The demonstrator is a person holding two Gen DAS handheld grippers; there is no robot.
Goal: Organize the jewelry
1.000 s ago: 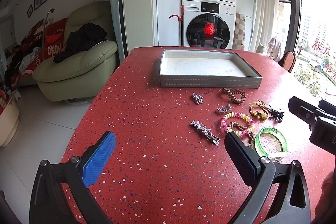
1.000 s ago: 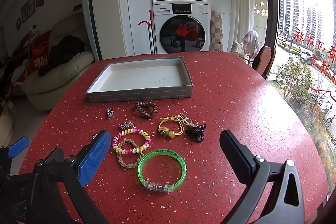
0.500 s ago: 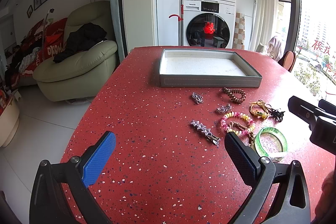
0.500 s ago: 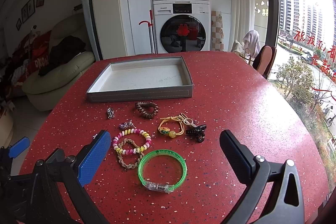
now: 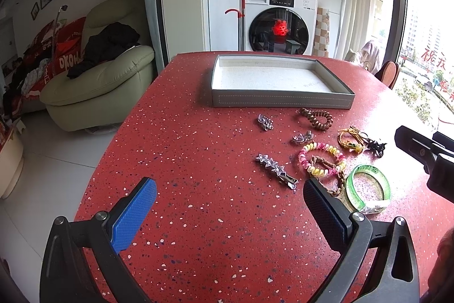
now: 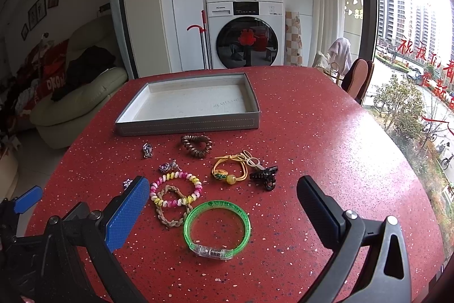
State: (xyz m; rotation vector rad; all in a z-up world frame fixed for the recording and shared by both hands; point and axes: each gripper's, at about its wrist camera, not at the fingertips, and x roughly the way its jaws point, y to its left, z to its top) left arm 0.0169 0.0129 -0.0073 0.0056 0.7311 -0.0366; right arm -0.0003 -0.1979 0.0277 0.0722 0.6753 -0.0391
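Note:
A grey tray (image 5: 283,100) (image 6: 187,122) with a white lining stands empty on the red speckled table (image 5: 198,149). In front of it lie loose pieces: a silver star hair clip (image 5: 275,168), a pink-yellow coil bracelet (image 6: 176,189) over a braided one (image 6: 173,210), a green bangle (image 6: 217,227) (image 5: 369,186), a brown coil tie (image 6: 196,145), a yellow cord bracelet (image 6: 229,171), a black claw clip (image 6: 265,176) and two small silver charms (image 5: 265,121). My left gripper (image 5: 229,206) is open, near the star clip. My right gripper (image 6: 224,209) is open above the green bangle.
The table's left edge drops to a white floor with a pale green sofa (image 5: 96,87) beyond it. Stacked washing machines (image 6: 244,19) stand behind the table. A chair back (image 6: 357,78) sits at the far right edge by the window.

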